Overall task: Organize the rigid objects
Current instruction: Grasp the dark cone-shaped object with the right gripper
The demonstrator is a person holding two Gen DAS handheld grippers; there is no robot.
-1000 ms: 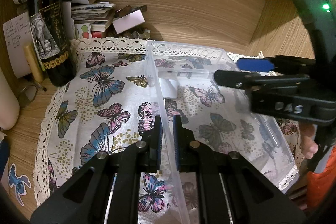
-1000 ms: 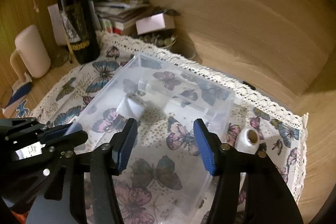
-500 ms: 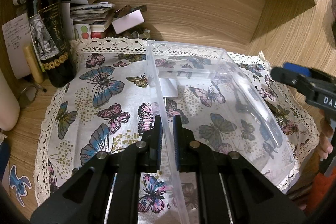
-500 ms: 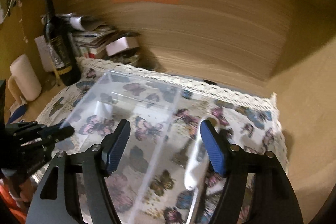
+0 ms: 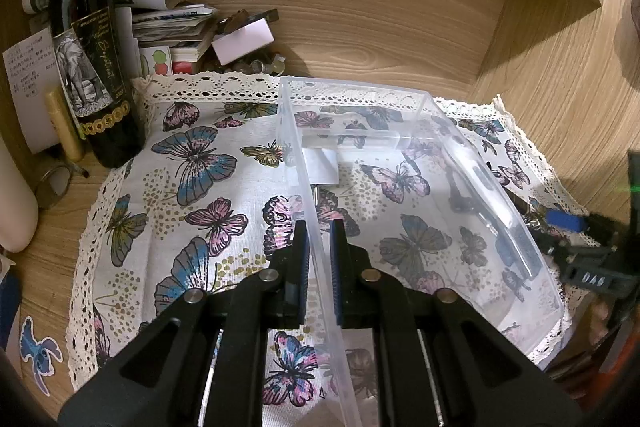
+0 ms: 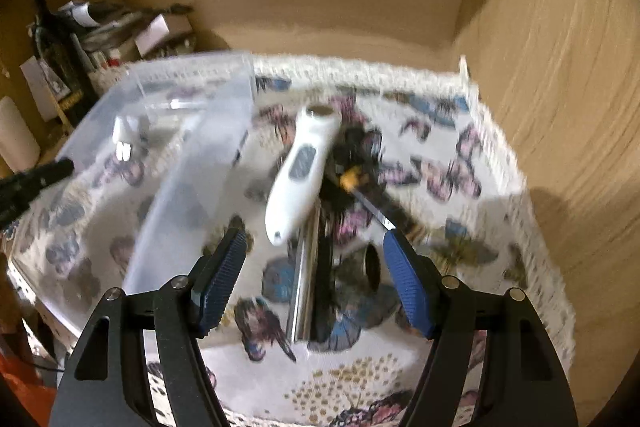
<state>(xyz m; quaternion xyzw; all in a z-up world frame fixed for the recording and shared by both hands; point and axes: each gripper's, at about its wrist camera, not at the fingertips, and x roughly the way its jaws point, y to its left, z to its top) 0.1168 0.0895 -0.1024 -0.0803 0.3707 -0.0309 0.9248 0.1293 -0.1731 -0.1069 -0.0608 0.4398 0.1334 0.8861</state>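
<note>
Clear plastic bin [image 5: 420,163] pinched at its near wall by left gripper [image 5: 318,267]; right gripper [image 6: 314,275], jaws wide and empty, best lowered squarely over white handle [image 6: 300,171] beside bin.

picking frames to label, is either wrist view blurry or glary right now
Left wrist view: sharp, with some glare on the clear plastic bin that the left gripper clamps. Right wrist view: motion-blurred throughout the scene, smearing the white handheld device and butterfly cloth, while the open right gripper itself stays crisp.
</note>
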